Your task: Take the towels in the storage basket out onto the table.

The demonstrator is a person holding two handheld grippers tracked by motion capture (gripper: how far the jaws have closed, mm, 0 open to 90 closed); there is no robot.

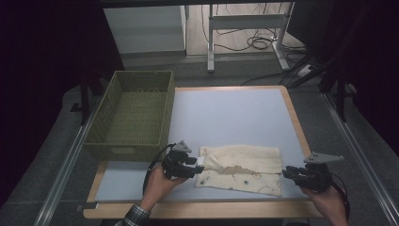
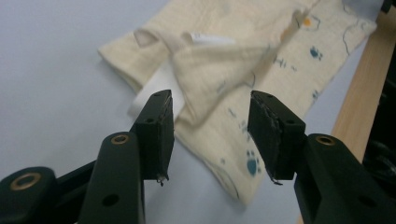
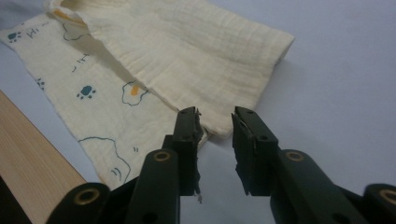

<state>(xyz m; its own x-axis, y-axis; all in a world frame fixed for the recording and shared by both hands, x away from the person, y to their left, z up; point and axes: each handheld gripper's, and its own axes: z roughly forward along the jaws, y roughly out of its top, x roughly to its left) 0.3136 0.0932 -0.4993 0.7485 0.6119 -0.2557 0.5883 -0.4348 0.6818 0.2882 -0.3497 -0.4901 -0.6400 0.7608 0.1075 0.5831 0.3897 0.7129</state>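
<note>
Folding the cream cloth [image 1: 242,169] looks to be the step you're in: it lies partly doubled over on the near part of the table [image 1: 226,113], the plain side turned up over the printed side, with a strip of the paw-print side showing along the near edge. Your left gripper [image 1: 196,165] sits at the cloth's left end, jaws apart with nothing pinched; in the left gripper view a raised fold of fabric stands just beyond the open pads, not pressed by them. Your right gripper [image 1: 285,172] is at the right end, jaws also parted; in the right gripper view the corner of the folded layer lies just ahead of the gap, untouched as far as I can tell. The green basket [image 1: 134,115] stands empty at the far left (likely where the cloth ends up). Next, I'd judge, you need both jaws to close on matching corners, low enough to catch the layers together, before lifting evenly.
</note>
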